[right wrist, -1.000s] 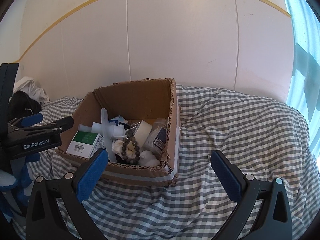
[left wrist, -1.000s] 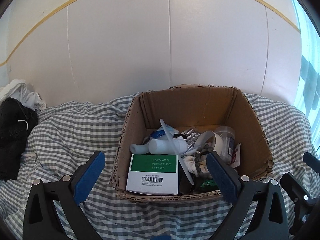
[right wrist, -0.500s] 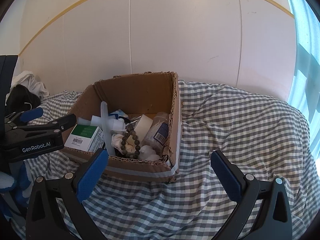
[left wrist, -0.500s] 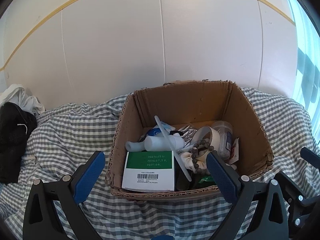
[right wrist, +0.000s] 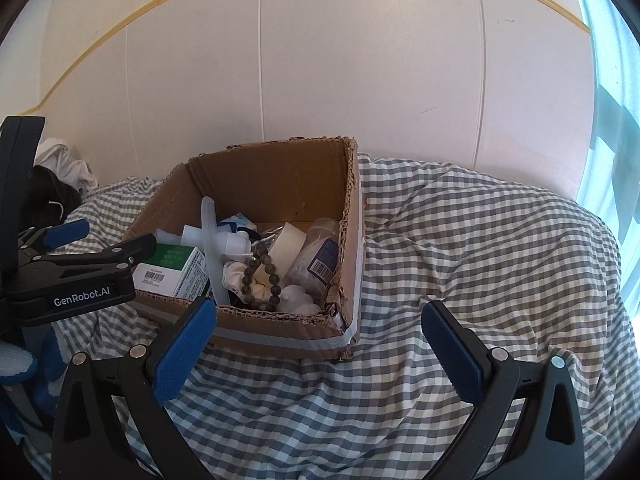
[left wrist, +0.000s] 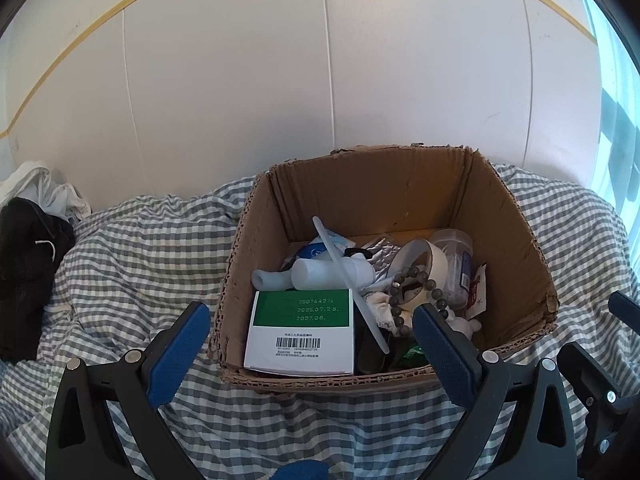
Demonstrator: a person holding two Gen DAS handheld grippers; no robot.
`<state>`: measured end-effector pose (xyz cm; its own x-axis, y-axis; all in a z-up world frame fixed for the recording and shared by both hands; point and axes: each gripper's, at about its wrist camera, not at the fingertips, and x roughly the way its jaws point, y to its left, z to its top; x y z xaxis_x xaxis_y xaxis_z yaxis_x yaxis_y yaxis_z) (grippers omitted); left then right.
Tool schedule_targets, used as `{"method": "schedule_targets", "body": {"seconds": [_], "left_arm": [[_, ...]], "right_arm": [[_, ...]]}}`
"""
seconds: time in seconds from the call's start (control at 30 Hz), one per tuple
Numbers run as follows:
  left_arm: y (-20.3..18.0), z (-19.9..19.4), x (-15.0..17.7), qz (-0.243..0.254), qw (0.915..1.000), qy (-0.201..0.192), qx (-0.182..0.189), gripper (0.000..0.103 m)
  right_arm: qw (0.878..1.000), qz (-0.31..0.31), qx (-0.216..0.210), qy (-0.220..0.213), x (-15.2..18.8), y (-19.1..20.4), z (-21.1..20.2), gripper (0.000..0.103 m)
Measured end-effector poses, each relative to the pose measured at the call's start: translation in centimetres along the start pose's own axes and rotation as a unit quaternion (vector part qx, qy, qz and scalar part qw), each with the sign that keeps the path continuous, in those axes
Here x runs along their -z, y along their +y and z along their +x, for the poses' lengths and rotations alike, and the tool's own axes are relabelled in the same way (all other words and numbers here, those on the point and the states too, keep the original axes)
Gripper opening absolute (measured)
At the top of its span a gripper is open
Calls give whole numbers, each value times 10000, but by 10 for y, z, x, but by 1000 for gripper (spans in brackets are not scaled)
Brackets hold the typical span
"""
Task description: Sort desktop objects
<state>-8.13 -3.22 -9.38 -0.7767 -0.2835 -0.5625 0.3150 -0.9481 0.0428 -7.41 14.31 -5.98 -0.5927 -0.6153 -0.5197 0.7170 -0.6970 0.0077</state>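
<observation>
The cardboard box (left wrist: 384, 376) sits on the checked bedcover (right wrist: 480, 240), with the panelled wall (left wrist: 320, 80) behind it. Inside, the medicine carton (left wrist: 301, 332) lies at the near left corner; the bead bracelet (left wrist: 416, 300) lies right of it, the tape roll (left wrist: 420, 260) behind. A clothes heap (left wrist: 28, 256) lies far left of the box.

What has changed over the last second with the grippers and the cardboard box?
The left gripper has shifted left, so the cardboard box now sits further right in its view. The right gripper swung right. Nothing was gripped or released; both stay open, and the box contents look undisturbed.
</observation>
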Motion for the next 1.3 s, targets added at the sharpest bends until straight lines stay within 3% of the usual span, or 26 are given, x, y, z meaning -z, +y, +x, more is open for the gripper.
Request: {"method": "schedule_targets", "body": {"seconds": [0.73,1.3], "left_arm": [[-4,15,9,-76,9991,385,129,103],[-4,18,10,-112,9991,406,66,103]], "right_arm": [[9998,26,-30,174,3,-3,8,103],[9995,77,-54,307,6,-3,13,103]]}}
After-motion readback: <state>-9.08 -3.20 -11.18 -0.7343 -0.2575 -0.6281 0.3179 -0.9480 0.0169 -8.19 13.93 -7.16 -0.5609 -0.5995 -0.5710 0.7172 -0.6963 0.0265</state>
